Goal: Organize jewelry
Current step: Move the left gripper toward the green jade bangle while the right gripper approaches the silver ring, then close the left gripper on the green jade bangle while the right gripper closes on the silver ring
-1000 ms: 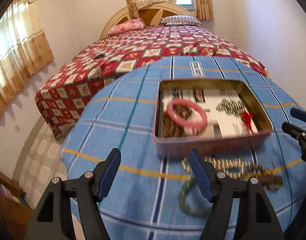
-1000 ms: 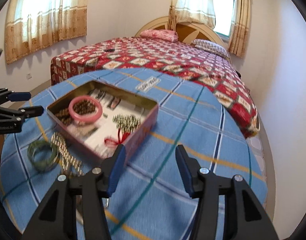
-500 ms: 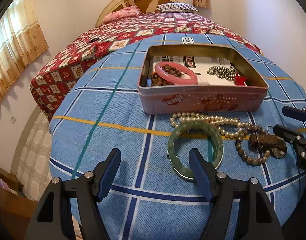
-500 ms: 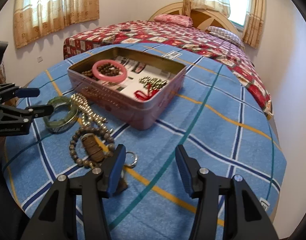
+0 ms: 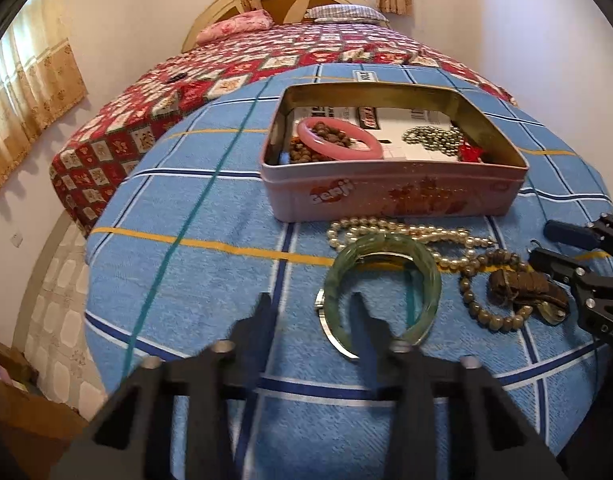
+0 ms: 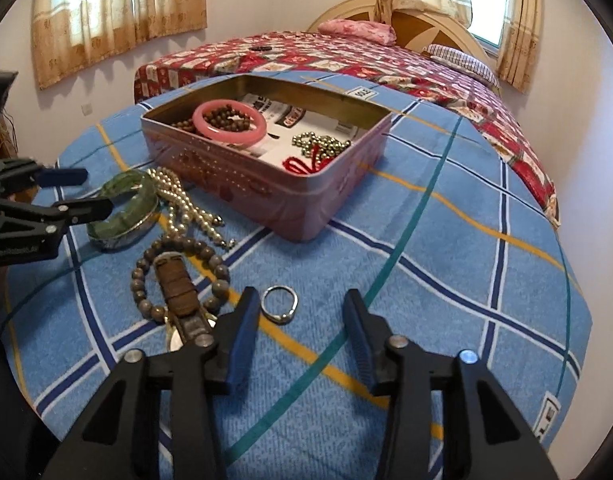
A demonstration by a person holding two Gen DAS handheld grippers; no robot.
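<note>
A green bangle (image 5: 386,248) lies on the blue checked tablecloth (image 5: 210,272), on top of a thin silver bangle (image 5: 333,340). My left gripper (image 5: 311,308) is closing: one finger stands inside the green ring and the other outside its left rim, with a gap still showing. My right gripper (image 6: 300,312) is closing too. A small silver ring (image 6: 280,304) lies between its jaws, close to the left finger and not pinched. Beside them lie a pearl necklace (image 5: 406,236), a brown bead bracelet (image 6: 146,280) and a brown strap watch (image 6: 178,284).
An open pink tin (image 5: 386,196) stands behind the loose pieces. It holds a pink bangle (image 5: 338,140), brown beads, a metal bead chain (image 5: 434,138) and a red knot. A bed with a red quilt (image 5: 226,80) stands beyond the round table. The table's edge drops off at the left.
Both grippers came down toward the table, then both pairs of jaws narrowed. The left now straddles the green bangle's rim, and the right has the silver ring between its jaws.
</note>
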